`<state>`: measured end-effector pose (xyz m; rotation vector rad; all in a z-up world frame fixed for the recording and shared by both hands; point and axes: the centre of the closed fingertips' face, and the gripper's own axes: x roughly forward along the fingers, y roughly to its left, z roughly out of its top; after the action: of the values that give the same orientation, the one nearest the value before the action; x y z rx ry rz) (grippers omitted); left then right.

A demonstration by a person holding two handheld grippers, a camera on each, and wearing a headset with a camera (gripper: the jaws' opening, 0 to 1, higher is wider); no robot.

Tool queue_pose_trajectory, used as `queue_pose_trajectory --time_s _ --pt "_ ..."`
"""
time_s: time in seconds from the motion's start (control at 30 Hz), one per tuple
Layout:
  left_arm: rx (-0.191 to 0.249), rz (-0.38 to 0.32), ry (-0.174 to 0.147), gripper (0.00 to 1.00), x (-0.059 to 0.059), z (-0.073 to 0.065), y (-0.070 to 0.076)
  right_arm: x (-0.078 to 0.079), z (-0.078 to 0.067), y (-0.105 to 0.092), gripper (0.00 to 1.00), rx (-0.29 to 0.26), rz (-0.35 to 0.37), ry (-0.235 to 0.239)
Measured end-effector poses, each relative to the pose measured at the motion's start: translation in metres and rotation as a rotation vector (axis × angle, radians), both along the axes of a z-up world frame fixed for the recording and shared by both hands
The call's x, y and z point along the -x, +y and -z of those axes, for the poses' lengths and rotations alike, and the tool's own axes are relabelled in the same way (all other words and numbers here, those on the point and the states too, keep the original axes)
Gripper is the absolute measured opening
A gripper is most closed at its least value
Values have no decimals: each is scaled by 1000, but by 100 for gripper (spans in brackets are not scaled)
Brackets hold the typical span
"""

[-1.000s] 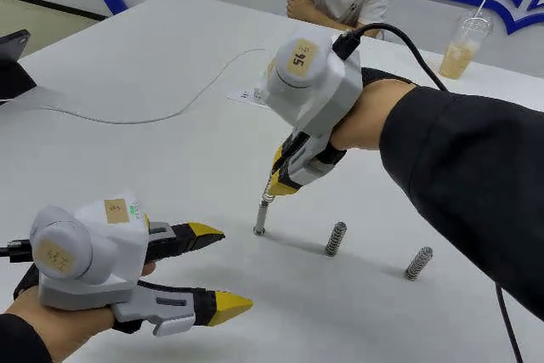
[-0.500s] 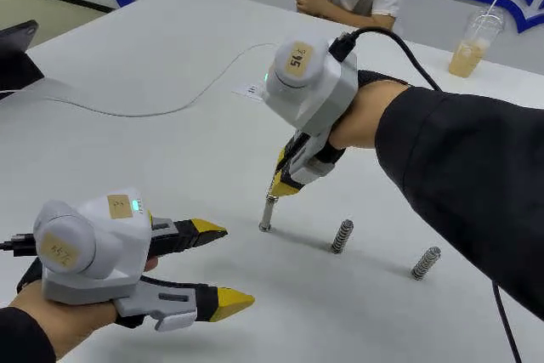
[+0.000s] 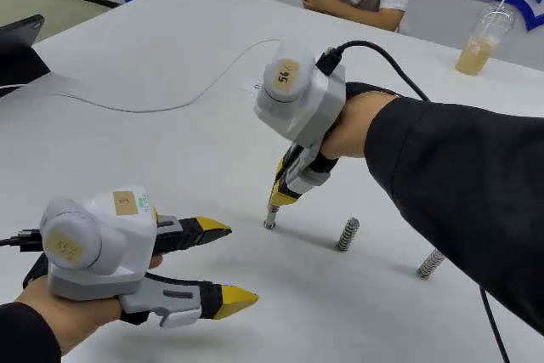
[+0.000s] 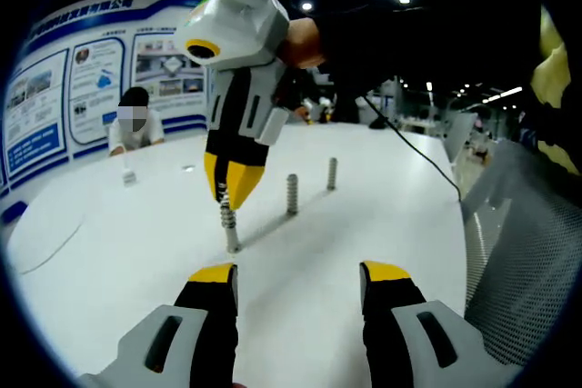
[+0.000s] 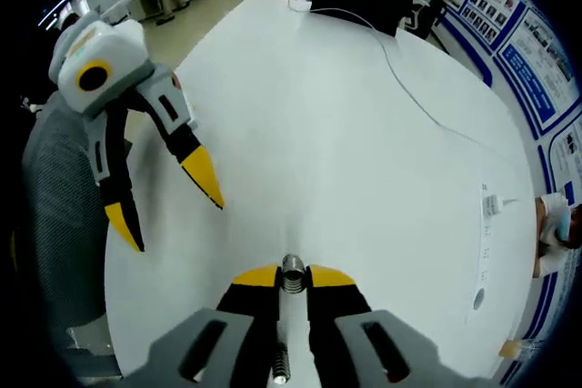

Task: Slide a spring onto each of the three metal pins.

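Spring (image 5: 291, 272) is pinched between the narrowed jaws of the right gripper (image 3: 278, 197) and threaded over the top of the first pin (image 3: 270, 219). It sits lower than a second ago, with less bare pin showing above the table (image 3: 170, 159). Left of that pin the left gripper (image 3: 225, 263) hovers with jaws wide and holding nothing. To the pin's right a second spring (image 3: 347, 234) and a third spring (image 3: 431, 263) stand upright, and far beyond them a plastic cup (image 3: 485, 40) holds a pale orange drink and a straw.
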<state>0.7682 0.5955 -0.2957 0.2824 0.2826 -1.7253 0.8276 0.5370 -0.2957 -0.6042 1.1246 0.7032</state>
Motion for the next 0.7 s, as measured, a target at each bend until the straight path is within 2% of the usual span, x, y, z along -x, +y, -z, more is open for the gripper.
queue_pose_trajectory --time_s 0.2,0.7 --pt "-2 -4 1 55 -1 1 1 0 13 1 12 -8 4 20" --pt "-8 -5 4 55 -2 1 1 3 29 1 12 -6 12 37"
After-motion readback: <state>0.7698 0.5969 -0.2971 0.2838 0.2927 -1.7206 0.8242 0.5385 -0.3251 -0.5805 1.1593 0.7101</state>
